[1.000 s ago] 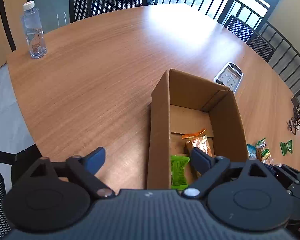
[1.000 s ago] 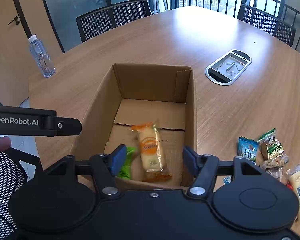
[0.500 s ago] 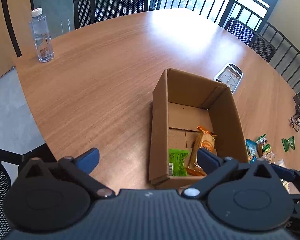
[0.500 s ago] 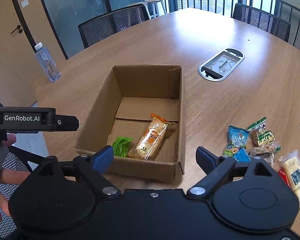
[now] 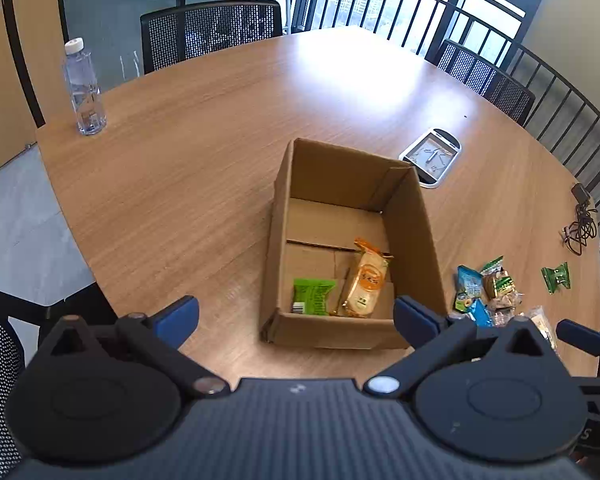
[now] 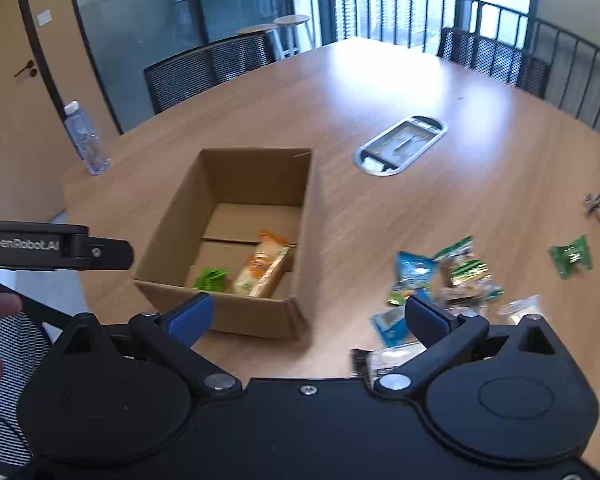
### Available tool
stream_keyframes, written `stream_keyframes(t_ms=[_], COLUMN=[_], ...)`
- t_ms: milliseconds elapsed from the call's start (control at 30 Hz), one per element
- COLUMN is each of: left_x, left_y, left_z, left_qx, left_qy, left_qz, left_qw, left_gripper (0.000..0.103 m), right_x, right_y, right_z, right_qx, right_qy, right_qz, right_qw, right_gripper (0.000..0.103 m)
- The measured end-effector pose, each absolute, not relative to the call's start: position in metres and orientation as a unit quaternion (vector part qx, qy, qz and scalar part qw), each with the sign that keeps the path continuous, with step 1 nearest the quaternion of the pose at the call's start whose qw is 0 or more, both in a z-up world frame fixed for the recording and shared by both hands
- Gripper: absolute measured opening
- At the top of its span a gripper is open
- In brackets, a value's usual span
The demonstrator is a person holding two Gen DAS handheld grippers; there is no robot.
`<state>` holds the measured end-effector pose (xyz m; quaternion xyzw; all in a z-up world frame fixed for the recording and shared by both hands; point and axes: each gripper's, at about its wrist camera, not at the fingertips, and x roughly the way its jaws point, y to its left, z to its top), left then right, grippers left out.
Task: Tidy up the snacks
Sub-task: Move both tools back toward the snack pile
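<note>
Both grippers, left (image 5: 296, 314) and right (image 6: 308, 314), gape empty before the box (image 5: 414, 240); only the right view shows a packet (image 6: 384, 360) under its fingers.

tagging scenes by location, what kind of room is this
Most likely an office meeting room: a big round wooden table with a built-in cable port, mesh chairs around it, and glass walls behind.

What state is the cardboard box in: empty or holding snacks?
Holding snacks: the cardboard box contains a green packet and an orange packet.
</note>
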<state>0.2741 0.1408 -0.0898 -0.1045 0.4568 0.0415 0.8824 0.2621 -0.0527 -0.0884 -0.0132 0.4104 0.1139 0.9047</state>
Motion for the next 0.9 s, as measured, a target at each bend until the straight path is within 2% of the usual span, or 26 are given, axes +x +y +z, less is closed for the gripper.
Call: stream_keyframes(t_ms=[900], left_x=[0.208], left_y=[0.02], left_z=[-0.057], left_qx=[-0.066], left_qy=[0.414], left_qz=[0.037], left_qw=[0.907], left_gripper=[0.103], right_x=[0.202], right_y=[-0.177], right_z=[-0.066], right_qx=[0.027], right_qy=[0.373], right_qz=[0.115], right_qw=[0.92], right_gripper=[0.103])
